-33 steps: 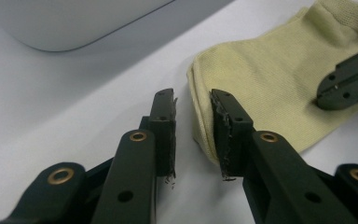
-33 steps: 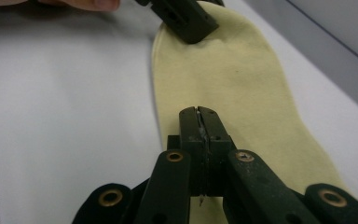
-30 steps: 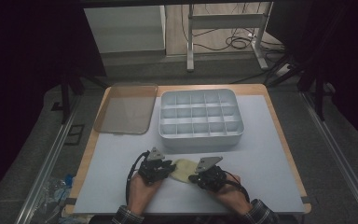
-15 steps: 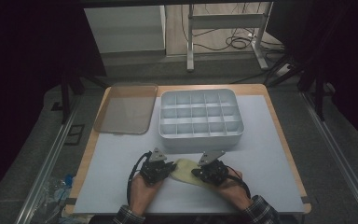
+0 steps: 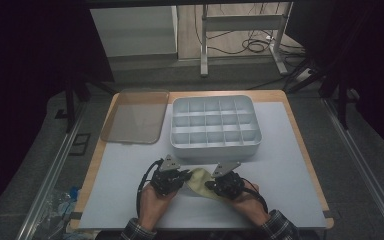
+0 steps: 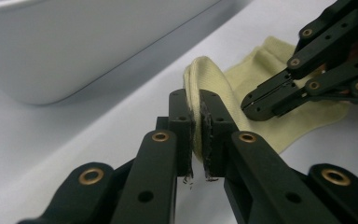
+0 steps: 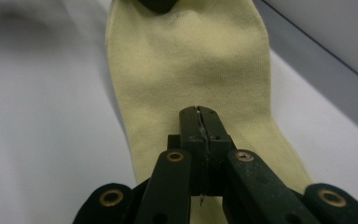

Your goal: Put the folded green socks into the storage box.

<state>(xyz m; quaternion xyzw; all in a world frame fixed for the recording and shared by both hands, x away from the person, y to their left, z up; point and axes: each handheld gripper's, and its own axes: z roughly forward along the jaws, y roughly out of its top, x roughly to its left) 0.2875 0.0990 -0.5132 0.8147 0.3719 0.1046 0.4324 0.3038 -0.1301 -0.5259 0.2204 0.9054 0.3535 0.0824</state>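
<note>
in the high view, two hands are coming in from the bottom edge over the white table (image 5: 290, 150). the left gripper (image 5: 182, 176) and the right gripper (image 5: 211, 185) are meeting at a pale yellow sock (image 5: 198, 179), which is lying on the table just in front of a grey compartment tray (image 5: 214, 148). a clear lid (image 5: 132, 116) is sitting beside the tray on its left.

in the left gripper view, the left gripper (image 6: 196, 133) is pinching a raised fold of the sock (image 6: 261, 98) between its pressed-together jaws, while the right gripper (image 6: 251, 103) is reaching onto the flat part of the cloth.

in the right gripper view, the right gripper (image 7: 200, 122) is sitting with its jaws pressed together over the sock (image 7: 186, 60), whether any fabric is being caught between them i cannot tell
</note>
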